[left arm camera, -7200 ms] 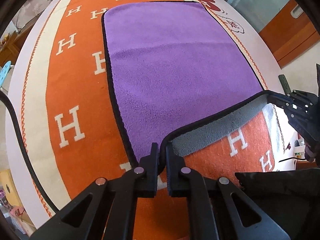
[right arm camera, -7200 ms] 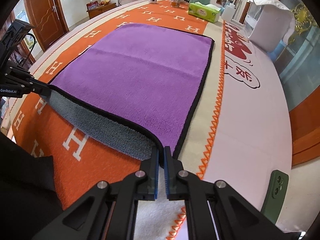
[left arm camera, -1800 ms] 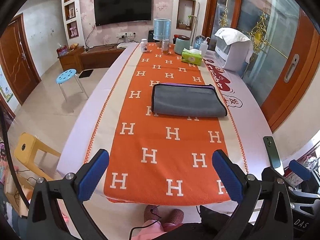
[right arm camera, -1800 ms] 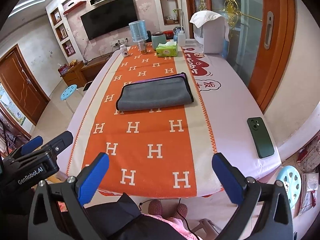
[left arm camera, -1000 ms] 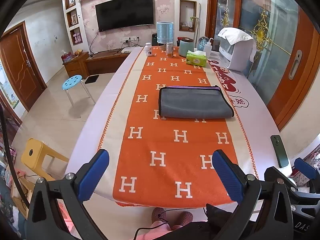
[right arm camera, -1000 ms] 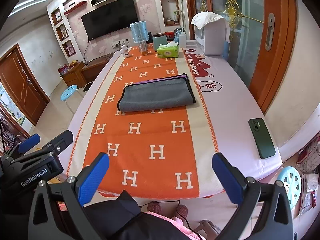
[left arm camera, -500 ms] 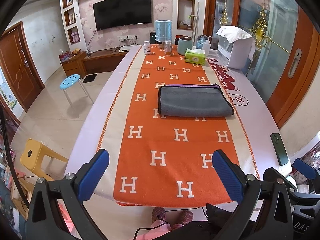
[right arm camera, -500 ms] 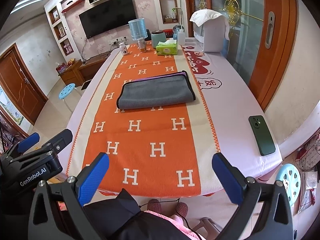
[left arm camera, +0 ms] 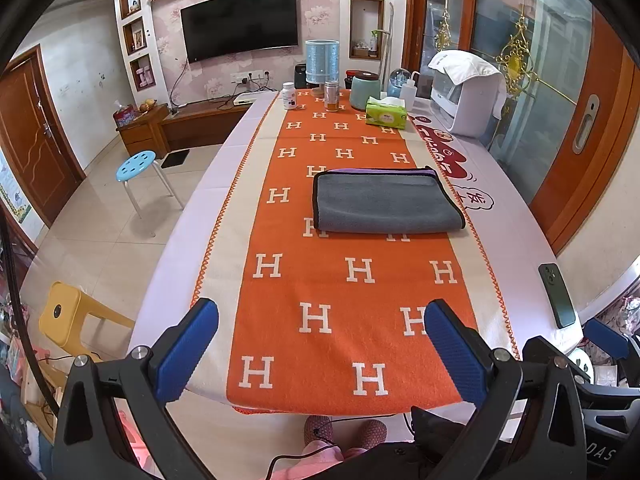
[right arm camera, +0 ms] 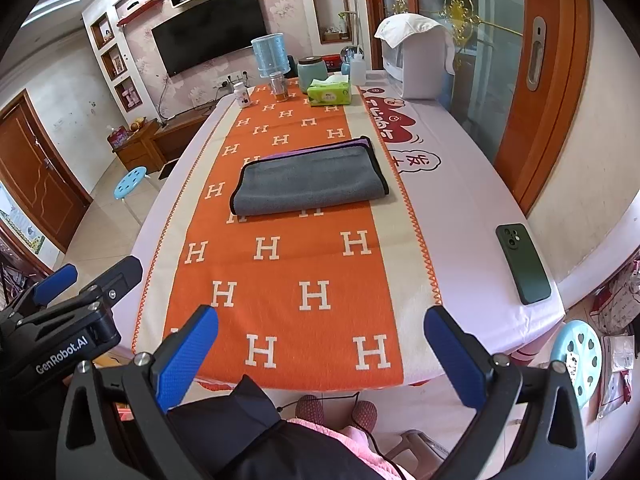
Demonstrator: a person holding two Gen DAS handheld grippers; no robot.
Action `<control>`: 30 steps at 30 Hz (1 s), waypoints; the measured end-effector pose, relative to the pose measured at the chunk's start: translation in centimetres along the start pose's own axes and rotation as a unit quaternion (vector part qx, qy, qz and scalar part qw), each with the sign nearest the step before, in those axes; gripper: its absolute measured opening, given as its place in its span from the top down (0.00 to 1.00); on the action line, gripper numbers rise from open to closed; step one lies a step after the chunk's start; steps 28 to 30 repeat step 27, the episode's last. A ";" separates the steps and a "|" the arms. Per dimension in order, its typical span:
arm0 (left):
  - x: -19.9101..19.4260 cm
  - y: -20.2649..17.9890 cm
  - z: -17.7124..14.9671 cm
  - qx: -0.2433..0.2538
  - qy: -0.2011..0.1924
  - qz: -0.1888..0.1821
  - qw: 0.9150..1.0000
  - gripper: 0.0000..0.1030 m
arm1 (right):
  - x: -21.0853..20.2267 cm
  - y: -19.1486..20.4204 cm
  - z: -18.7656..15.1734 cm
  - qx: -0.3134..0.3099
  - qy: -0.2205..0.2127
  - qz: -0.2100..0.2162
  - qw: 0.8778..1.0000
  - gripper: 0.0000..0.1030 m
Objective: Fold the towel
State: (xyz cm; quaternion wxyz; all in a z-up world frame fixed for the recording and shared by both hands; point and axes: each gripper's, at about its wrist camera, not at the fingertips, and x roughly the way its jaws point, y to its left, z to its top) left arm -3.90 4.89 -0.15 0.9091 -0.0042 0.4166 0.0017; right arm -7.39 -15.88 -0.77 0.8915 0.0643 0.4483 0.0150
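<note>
From the left wrist camera I see my left gripper point(left arm camera: 320, 344) spread wide with nothing between its blue pads point(left arm camera: 186, 350), held back off the near end of the desk point(left arm camera: 516, 216). The towel point(left arm camera: 386, 204) lies folded, grey side up with a purple edge showing along its far side, at about 12 o'clock on the orange runner point(left arm camera: 340, 292). A dark green phone point(left arm camera: 557, 295) lies at 3 o'clock near the desk's edge, well apart from the towel. A green tissue box point(left arm camera: 386, 113) sits farther off at 12 o'clock.

The towel point(left arm camera: 386, 208) lies folded flat, grey side up, purple edge showing along its far side.
</note>
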 end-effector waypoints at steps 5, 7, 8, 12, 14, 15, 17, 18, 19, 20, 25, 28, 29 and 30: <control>0.0 0.0 0.0 0.000 0.000 0.000 1.000 0.01 | 0.0 0.0 0.0 0.000 0.000 0.000 1.000 0.00; 0.0 0.0 0.0 0.000 0.000 0.000 1.000 0.01 | 0.1 -0.1 0.0 0.000 0.002 -0.001 1.000 0.00; 0.0 0.0 0.0 0.000 0.000 -0.001 1.000 0.01 | 0.1 -0.1 -0.1 0.000 0.002 -0.002 1.000 0.00; 0.0 0.0 0.0 0.000 0.000 -0.001 1.000 0.01 | 0.4 -0.1 -0.4 0.001 0.007 -0.006 1.000 0.00; 0.0 0.0 0.0 0.000 0.000 -0.001 1.000 0.01 | 0.5 0.0 -0.4 0.001 0.008 -0.009 1.000 0.00; 0.0 0.0 0.0 0.000 0.000 -0.002 1.000 0.01 | 0.4 0.0 -0.6 0.001 0.008 -0.010 1.000 0.00; 0.0 -0.1 0.0 0.002 0.000 -0.003 1.000 0.01 | 0.5 0.0 -0.4 0.001 0.007 -0.011 1.000 0.00; 0.0 -0.1 0.2 0.003 -0.001 -0.005 1.000 0.01 | 0.5 0.0 -0.5 0.001 0.007 -0.013 1.000 0.00; 0.1 -0.1 0.3 0.005 -0.001 -0.006 1.000 0.01 | 0.4 0.0 -0.2 0.002 0.007 -0.014 1.000 0.00; 0.1 -0.1 0.2 0.004 -0.001 -0.006 1.000 0.01 | 0.4 0.0 -0.3 0.002 0.007 -0.015 1.000 0.00; 0.2 -0.2 0.9 0.009 -0.001 -0.010 1.000 0.01 | 0.1 0.2 0.0 0.003 0.003 -0.019 1.000 0.00; 0.4 -0.2 1.1 0.012 -0.001 -0.010 1.000 0.01 | 0.1 0.2 0.0 0.003 0.003 -0.019 1.000 0.00; 0.4 -0.2 1.1 0.012 -0.001 -0.010 1.000 0.01 | 0.1 0.2 0.0 0.003 0.003 -0.019 1.000 0.00; 0.4 -0.2 1.1 0.012 -0.001 -0.010 1.000 0.01 | 0.1 0.2 0.0 0.003 0.003 -0.019 1.000 0.00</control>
